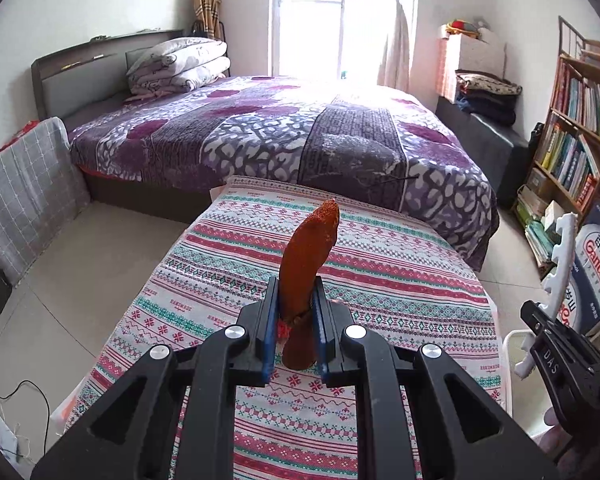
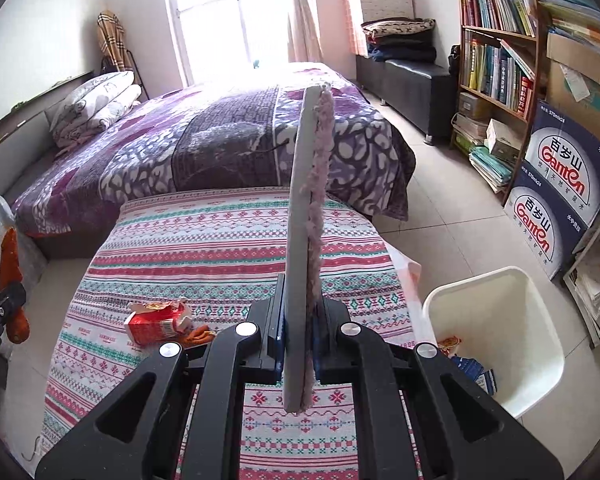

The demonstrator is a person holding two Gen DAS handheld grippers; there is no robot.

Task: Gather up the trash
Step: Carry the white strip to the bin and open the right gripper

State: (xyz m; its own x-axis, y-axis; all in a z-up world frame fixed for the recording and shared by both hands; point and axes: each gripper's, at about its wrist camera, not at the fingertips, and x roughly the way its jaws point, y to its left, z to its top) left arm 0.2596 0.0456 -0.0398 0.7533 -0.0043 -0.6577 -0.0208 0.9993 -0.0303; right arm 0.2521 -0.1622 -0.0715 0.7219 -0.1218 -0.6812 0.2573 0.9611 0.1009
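From my left feed I see the left gripper point(image 1: 296, 312) as matte black moulded plastic; two long linkage arms fan out on each side, each pierced by a triangular cut-out; four round silver pivot screws point(image 1: 236, 332) cap the joints; the two fingers carry flat blue pads point(image 1: 269, 332) on their inner faces. At the right edge of that feed the right gripper point(image 1: 540, 322) shows side-on, the same black build, with pale raised letters on its body reading DAS. My right feed gives the matching layout: black arms, four silver screws point(image 2: 247, 328), blue-lined fingers point(image 2: 277, 328); the black plastic looks faintly grainy.
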